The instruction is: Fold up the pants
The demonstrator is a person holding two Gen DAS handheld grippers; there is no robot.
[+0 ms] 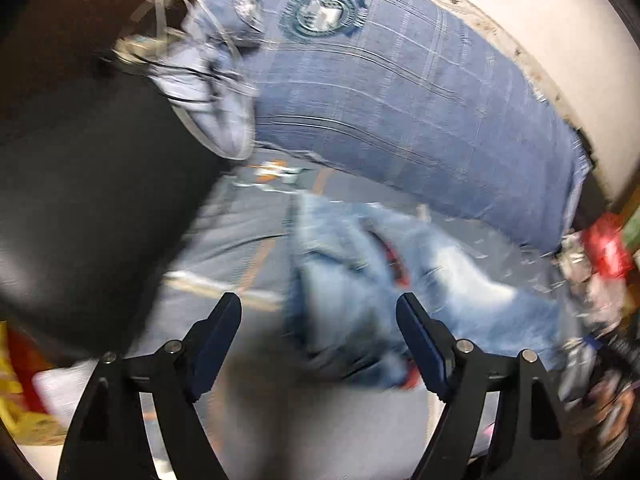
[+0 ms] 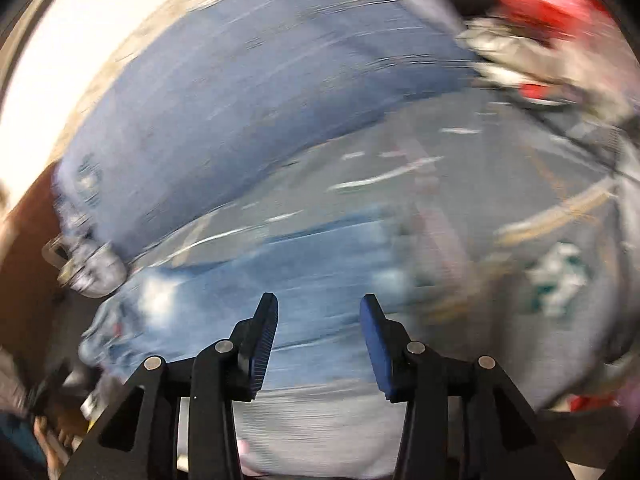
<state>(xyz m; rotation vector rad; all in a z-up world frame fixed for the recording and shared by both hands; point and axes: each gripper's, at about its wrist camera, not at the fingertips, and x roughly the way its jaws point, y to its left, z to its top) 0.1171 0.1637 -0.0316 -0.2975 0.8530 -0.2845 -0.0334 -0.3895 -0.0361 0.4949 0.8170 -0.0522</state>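
Observation:
Light blue denim pants [image 1: 360, 280] lie bunched on the bed, blurred in the left wrist view, with a red patch showing in a fold. My left gripper [image 1: 320, 304] hangs above their near edge, jaws wide apart, nothing pressed between the pads. In the right wrist view the pants [image 2: 280, 272] stretch across the lower middle, heavily blurred. My right gripper [image 2: 319, 306] stands over them with a clear gap between its blue pads; nothing is held.
A big blue checked pillow [image 1: 400, 80] lies along the white wall [image 1: 520, 8] behind the pants. A dark rounded object [image 1: 80, 220] fills the left. Red and grey clutter [image 1: 600, 256] sits at the right. Grey patterned bedding [image 2: 540, 220] spreads right of the pants.

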